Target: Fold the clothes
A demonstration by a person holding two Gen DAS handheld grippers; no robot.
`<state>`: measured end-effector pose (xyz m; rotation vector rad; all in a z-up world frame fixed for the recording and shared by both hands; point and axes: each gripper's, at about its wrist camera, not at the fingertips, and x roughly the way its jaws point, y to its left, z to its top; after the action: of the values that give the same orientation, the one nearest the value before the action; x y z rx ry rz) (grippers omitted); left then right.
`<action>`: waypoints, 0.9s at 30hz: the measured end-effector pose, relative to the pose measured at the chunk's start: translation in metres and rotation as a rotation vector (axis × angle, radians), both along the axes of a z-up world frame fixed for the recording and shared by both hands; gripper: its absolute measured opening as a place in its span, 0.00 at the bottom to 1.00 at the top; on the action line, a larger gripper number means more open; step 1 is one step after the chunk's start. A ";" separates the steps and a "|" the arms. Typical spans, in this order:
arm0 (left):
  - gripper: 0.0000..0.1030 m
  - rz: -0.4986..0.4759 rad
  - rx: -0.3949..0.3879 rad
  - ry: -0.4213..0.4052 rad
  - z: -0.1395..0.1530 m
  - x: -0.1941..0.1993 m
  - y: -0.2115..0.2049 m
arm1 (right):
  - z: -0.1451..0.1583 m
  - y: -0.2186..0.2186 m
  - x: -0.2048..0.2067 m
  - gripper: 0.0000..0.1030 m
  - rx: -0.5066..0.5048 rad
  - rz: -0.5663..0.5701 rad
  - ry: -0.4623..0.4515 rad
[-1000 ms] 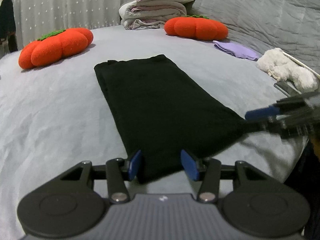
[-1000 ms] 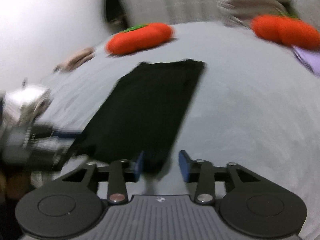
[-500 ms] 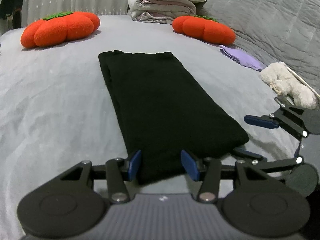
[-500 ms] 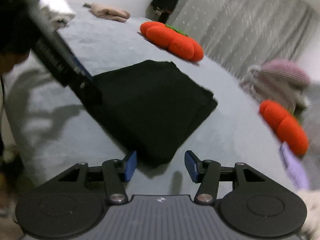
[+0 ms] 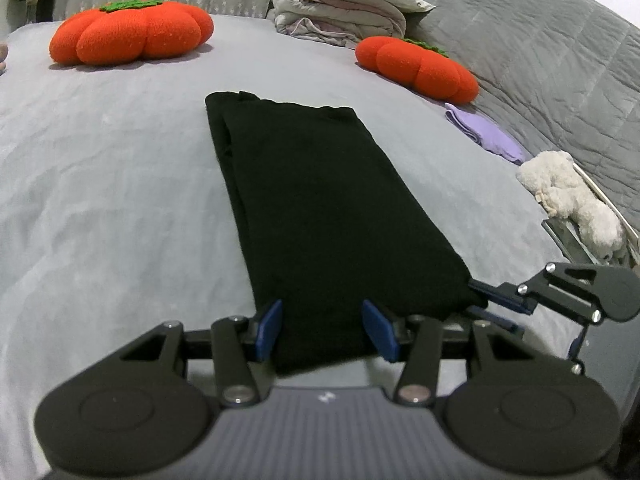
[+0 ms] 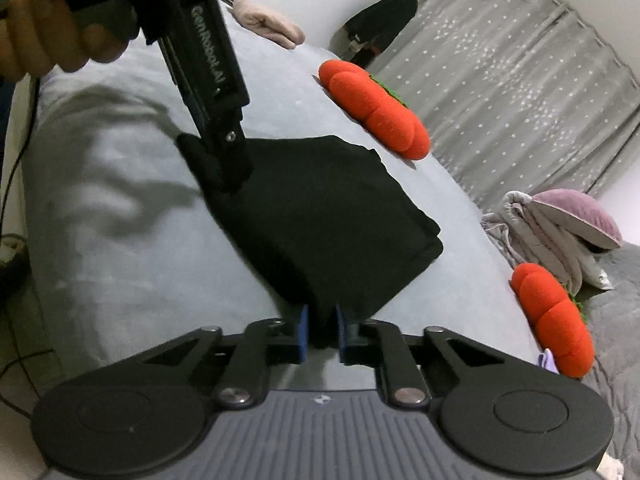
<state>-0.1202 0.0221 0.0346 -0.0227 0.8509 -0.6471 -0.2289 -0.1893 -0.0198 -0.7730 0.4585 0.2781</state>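
A black garment [image 5: 320,200], folded into a long strip, lies flat on the grey bed [image 5: 100,200]. My left gripper [image 5: 324,332] is open, and its blue fingers [image 5: 272,328] straddle the strip's near end. In the right wrist view the left gripper [image 6: 230,160] comes down onto one near corner of the garment [image 6: 320,220], held by a person's hand [image 6: 52,36]. My right gripper [image 6: 322,332] is shut on the cloth's edge at the other near corner. From the left wrist view that right gripper [image 5: 480,296] meets the strip's near right corner.
Two orange pumpkin cushions [image 5: 132,32] [image 5: 420,68] sit beyond the garment. A pile of bedding with a purple pillow [image 5: 348,4] is at the back. A lilac cloth [image 5: 484,132] and a white fluffy toy [image 5: 572,200] lie to the right by a grey quilt [image 5: 540,60].
My right gripper swung round to the garment's near right corner and closed on the cloth. The left gripper edged forward over the near end and stayed open.
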 end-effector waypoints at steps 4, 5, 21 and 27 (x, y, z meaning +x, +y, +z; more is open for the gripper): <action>0.47 -0.006 0.052 -0.092 0.008 -0.010 -0.002 | 0.010 -0.005 0.004 0.09 0.065 -0.018 0.002; 0.47 -0.015 0.056 -0.124 0.011 -0.014 -0.001 | 0.013 -0.007 0.005 0.09 0.087 -0.025 0.002; 0.49 -0.227 0.203 -0.456 0.016 -0.070 -0.032 | 0.050 -0.025 0.016 0.09 0.345 -0.114 0.006; 0.52 -0.281 0.336 -0.590 -0.003 -0.087 -0.059 | 0.051 -0.024 0.017 0.09 0.365 -0.118 0.013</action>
<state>-0.2069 -0.0365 0.0321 0.5749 0.3802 -0.7144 -0.2123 -0.2129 0.0309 -0.3867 0.4483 0.2473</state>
